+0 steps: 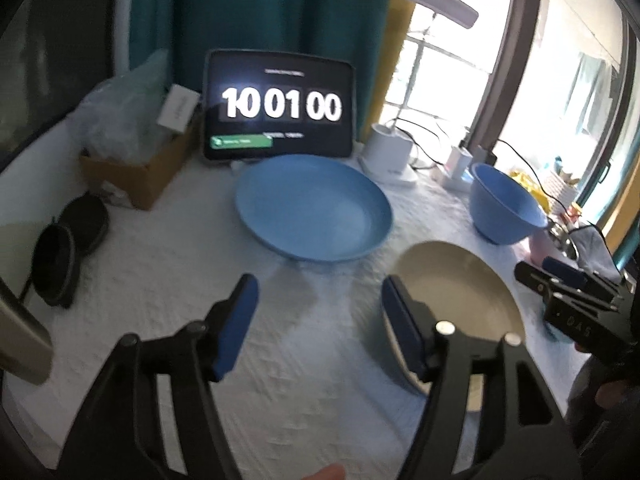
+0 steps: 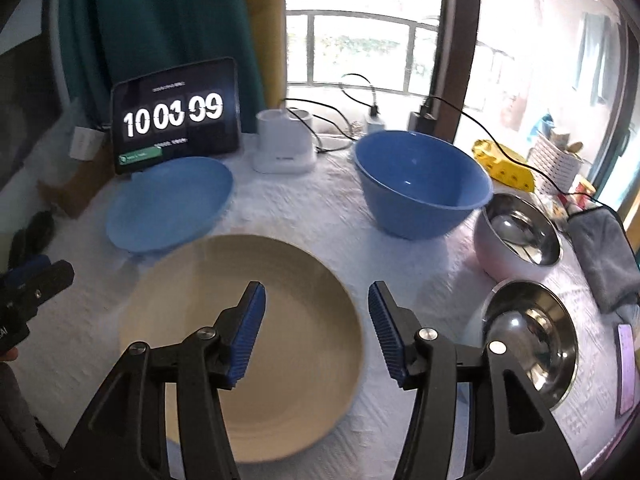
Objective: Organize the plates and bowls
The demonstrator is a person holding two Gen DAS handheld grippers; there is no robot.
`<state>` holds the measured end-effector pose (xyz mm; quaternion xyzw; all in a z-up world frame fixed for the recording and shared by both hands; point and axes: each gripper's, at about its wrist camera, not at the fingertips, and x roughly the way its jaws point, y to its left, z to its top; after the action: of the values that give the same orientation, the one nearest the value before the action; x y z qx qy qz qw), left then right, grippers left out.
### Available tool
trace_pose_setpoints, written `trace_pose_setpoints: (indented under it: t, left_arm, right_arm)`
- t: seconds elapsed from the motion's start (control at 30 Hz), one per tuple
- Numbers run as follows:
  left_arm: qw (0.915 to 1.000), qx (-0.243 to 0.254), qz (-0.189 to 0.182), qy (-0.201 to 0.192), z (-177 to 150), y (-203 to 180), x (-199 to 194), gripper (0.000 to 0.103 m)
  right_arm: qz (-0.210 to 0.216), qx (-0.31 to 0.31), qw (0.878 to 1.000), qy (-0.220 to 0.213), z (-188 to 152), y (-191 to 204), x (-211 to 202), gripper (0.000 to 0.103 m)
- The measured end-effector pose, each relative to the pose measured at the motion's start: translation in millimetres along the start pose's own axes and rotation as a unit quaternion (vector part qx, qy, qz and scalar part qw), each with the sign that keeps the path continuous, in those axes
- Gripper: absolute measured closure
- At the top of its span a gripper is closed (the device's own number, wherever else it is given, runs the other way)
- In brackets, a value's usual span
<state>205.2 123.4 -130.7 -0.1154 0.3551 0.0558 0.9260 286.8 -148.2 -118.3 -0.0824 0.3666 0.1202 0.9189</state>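
Evidently early: both the left tool [image 1: 316, 328] and right tool [image 2: 316, 334] gape wide, empty. Beige plate [image 2: 240, 344], blue plate [image 2: 168, 208], blue bowl [image 2: 420, 184] and two steel bowls [image 2: 520, 236] lie separate on the bench [image 2: 304, 216]; nothing is stacked.

Blown-out window [image 2: 360, 52] backlight, motion blur

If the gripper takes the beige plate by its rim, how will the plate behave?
The beige plate looks rigid, so it should not bend. Its smooth, glossy surface may slip between the pads. Held at one edge, such a wide plate would probably tilt.
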Motion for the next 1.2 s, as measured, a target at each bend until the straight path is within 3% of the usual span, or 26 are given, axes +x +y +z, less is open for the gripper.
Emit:
trace_pose_setpoints:
  t: [0.5, 1.2]
  left_arm:
    - [0.9989, -0.032, 0.032, 0.009, 21.9, 51.6, 21.4, 0.037]
    - [0.9985, -0.022, 0.044, 0.022, 65.5, 63.2, 85.5, 0.037]
  right_arm:
    - [0.035, -0.042, 0.999, 0.000, 35.9, 48.7, 27.7, 0.046]
    - [0.065, -0.065, 0.995, 0.040, 76.9, 77.1, 110.5, 0.046]
